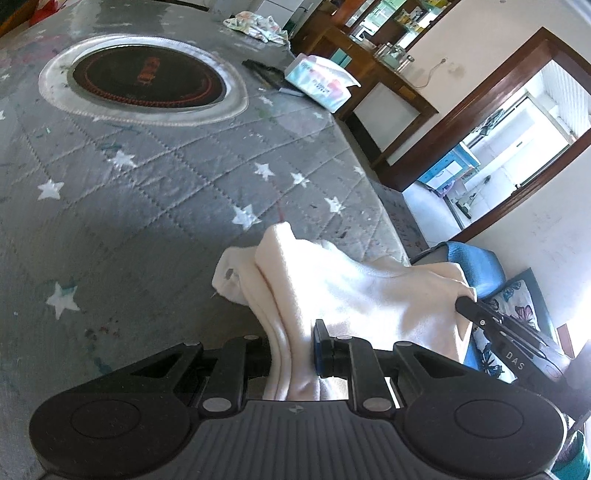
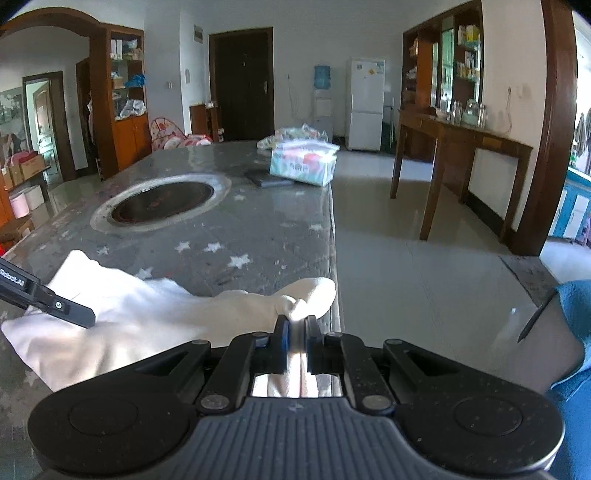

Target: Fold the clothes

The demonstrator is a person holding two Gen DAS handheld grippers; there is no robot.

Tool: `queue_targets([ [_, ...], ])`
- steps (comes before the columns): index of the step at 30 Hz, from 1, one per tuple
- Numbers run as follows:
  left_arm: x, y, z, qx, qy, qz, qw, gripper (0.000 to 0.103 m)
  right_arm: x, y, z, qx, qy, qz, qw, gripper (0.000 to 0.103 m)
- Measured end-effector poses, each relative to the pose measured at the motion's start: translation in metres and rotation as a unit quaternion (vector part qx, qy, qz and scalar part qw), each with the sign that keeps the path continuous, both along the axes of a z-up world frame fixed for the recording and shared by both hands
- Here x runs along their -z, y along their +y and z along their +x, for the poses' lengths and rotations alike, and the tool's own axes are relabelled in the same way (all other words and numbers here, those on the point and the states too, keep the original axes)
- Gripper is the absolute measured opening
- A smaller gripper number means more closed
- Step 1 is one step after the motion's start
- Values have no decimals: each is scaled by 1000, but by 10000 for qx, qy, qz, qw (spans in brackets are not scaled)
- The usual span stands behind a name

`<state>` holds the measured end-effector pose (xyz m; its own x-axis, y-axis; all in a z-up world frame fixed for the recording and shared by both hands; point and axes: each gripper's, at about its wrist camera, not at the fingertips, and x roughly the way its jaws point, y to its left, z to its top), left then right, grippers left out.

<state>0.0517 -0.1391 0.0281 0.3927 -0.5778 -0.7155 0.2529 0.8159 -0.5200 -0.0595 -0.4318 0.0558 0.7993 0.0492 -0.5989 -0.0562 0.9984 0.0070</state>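
A cream-white garment (image 1: 332,280) lies at the near edge of the grey star-patterned table (image 1: 155,192). My left gripper (image 1: 291,343) is shut on a bunched fold of it. My right gripper (image 2: 294,332) is shut on another edge of the same garment (image 2: 147,317), near the table's right edge. The cloth stretches between the two grippers. The right gripper's tip shows in the left wrist view (image 1: 480,314), and the left gripper's tip shows in the right wrist view (image 2: 55,304).
A round black cooktop (image 1: 147,75) is set into the table (image 2: 258,236). A tissue pack (image 2: 303,162), a dark flat object (image 2: 267,178) and a crumpled cloth (image 1: 258,24) lie at the far end. A wooden side table (image 2: 458,147) stands to the right across the floor.
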Motion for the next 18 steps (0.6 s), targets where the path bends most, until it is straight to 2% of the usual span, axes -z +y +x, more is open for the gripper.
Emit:
queue_targets([
  [9, 10, 8, -4, 27, 84, -6, 10000, 18, 24, -3, 10, 104, 344, 36, 9993, 8],
  [14, 9, 12, -9, 161, 70, 4, 9998, 18, 25, -2, 6, 88, 390, 2, 9992, 8],
  [17, 10, 16, -12, 236, 79, -3, 9997, 21, 26, -2, 3, 78, 418, -18, 9991, 11],
  [18, 9, 18, -12, 252, 80, -8, 9996, 21, 26, -2, 2, 75, 427, -25, 9991, 15],
])
